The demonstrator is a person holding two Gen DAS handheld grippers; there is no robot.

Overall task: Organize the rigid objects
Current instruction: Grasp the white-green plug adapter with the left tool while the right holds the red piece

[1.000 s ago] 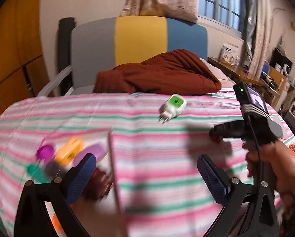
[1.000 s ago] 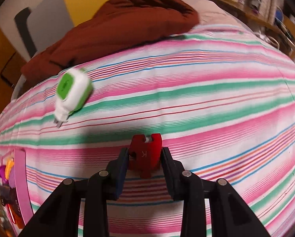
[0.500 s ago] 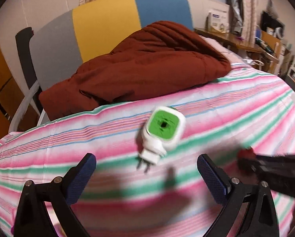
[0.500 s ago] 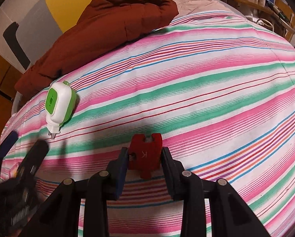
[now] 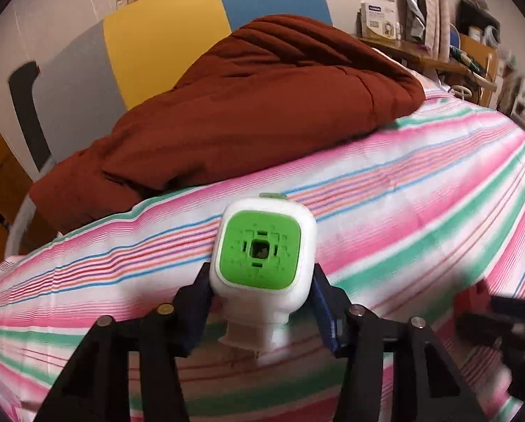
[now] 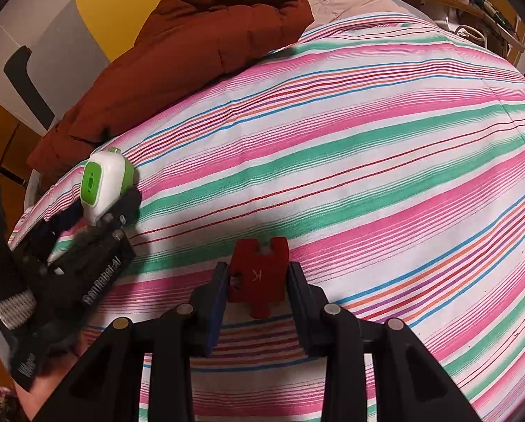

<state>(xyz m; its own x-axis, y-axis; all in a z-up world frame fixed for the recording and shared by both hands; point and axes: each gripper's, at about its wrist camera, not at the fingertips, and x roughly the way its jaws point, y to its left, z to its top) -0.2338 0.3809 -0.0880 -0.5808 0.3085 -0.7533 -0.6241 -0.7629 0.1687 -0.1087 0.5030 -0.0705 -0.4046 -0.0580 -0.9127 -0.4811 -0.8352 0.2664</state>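
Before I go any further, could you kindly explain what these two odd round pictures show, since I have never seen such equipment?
A person carries a two-fingered tool in each hand, and each has a wide-angle camera looking along its fingers. The left tool is closing its jaws around a white and green plug-in device lying on the striped cloth. The right tool is shut on a red puzzle-shaped piece marked K. The right view also shows the left tool from the side. A brown jacket lies behind.
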